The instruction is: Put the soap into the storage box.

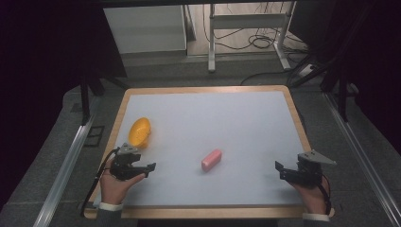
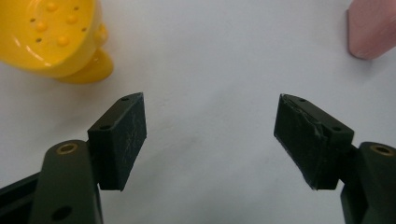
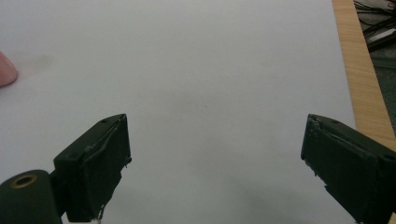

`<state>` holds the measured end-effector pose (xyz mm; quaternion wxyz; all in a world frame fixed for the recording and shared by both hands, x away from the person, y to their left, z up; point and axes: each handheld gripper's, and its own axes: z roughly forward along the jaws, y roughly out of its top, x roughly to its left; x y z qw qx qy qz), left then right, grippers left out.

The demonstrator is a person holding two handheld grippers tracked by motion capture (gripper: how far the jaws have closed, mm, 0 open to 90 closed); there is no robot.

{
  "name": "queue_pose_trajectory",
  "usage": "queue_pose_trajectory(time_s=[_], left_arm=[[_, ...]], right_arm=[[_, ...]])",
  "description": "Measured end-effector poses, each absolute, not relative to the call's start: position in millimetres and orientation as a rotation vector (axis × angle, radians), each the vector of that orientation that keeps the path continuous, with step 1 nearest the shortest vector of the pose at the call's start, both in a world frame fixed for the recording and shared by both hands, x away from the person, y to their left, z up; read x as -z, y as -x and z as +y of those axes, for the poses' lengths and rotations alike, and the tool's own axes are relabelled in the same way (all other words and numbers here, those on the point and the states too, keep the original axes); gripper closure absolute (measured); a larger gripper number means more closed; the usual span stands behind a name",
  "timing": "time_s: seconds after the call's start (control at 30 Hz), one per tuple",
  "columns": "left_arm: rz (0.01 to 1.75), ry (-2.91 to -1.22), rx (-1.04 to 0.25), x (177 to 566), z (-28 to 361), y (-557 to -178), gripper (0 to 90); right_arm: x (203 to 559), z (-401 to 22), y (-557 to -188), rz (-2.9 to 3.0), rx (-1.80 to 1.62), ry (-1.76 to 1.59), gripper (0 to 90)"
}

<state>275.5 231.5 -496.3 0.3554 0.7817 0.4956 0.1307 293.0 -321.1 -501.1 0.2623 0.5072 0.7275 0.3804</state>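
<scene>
A pink block [image 1: 211,159] lies near the middle front of the white table top [image 1: 213,118]; one end of the pink block [image 2: 371,28] shows at the top right of the left gripper view and a sliver of it [image 3: 6,70] at the left edge of the right gripper view. A yellow oval dish [image 1: 139,132] with small bumps rests at the left; the same dish [image 2: 51,37] fills the top left of the left gripper view. My left gripper [image 1: 150,167] is open just in front of the dish, nothing between its jaws. My right gripper [image 1: 279,168] is open at the front right, also holding nothing.
The white top has a wooden border [image 1: 295,113] and sits on a dark grey surround with metal rails [image 1: 61,170] at both sides. Behind the table stand a white metal frame [image 1: 246,21] and loose cables [image 1: 257,42] on the floor.
</scene>
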Motion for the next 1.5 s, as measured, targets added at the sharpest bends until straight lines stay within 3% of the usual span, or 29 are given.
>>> queue_pose_trajectory(time_s=[0.77,1.5], left_arm=[[1.202,-2.064,-0.377,457,204,-288,28.3],[1.123,-2.134,-0.356,456,162,-298,28.1]], right_arm=[[501,-318,-291,1.98,-1.024,-1.354,7.8],[501,-317,-291,1.99,-1.02,-1.347,7.8]])
